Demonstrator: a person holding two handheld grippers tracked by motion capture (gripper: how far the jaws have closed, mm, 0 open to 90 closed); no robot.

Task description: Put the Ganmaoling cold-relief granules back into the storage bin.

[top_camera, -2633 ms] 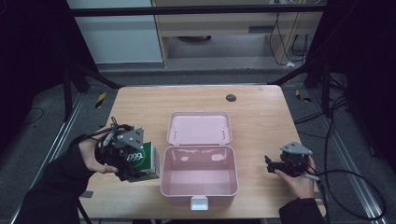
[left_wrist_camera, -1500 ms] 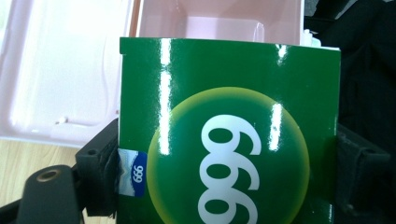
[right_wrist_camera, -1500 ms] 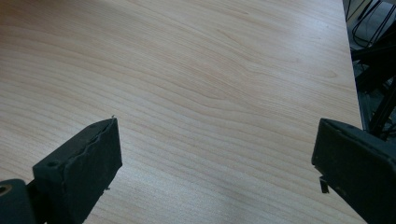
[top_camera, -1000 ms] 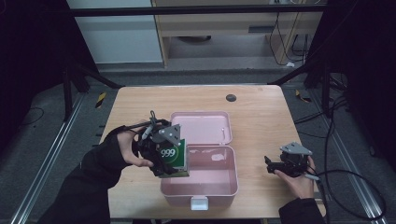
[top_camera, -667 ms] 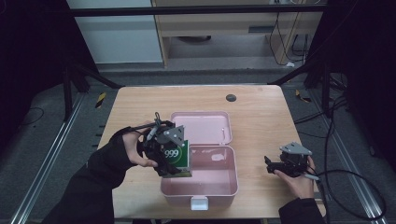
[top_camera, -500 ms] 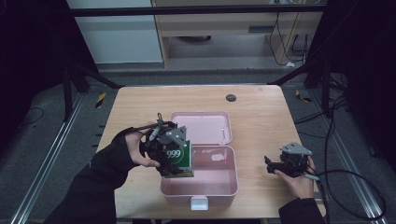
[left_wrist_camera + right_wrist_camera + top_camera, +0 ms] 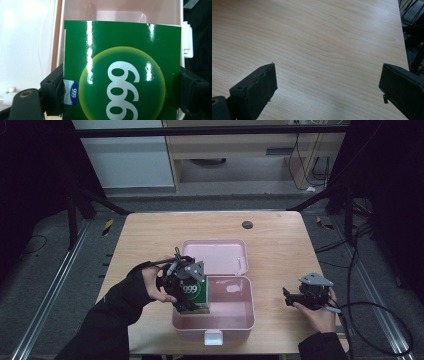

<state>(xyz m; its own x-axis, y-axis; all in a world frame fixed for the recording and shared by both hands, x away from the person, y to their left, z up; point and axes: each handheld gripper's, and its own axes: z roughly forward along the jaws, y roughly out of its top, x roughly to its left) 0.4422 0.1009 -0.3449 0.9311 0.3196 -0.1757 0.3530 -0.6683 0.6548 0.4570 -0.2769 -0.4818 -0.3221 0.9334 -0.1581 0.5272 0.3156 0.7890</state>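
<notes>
**Green carton held over the pink box**

In the high view, the left gripper (image 7: 189, 292) sat at lower centre of the frame, its 2 jaws pinching a green carton (image 7: 193, 295) marked "999". The carton stood upright at the left end of the open pink box (image 7: 235, 320), over its left wall; whether it touched the floor of the box could not be told. The lid (image 7: 220, 256) lay flat just above the box, hinged back on the table (image 7: 150, 240).

In the left gripper view, the carton (image 7: 122, 72) covered most of the frame, a black jaw pressed against each of its side edges, with the pale inside of the box (image 7: 120, 11) at the top.

The right gripper (image 7: 295, 298) rested at lower right of the high view, well apart from the box. In the right gripper view its jaws were spread wide over bare table (image 7: 324, 45), holding nothing.
</notes>
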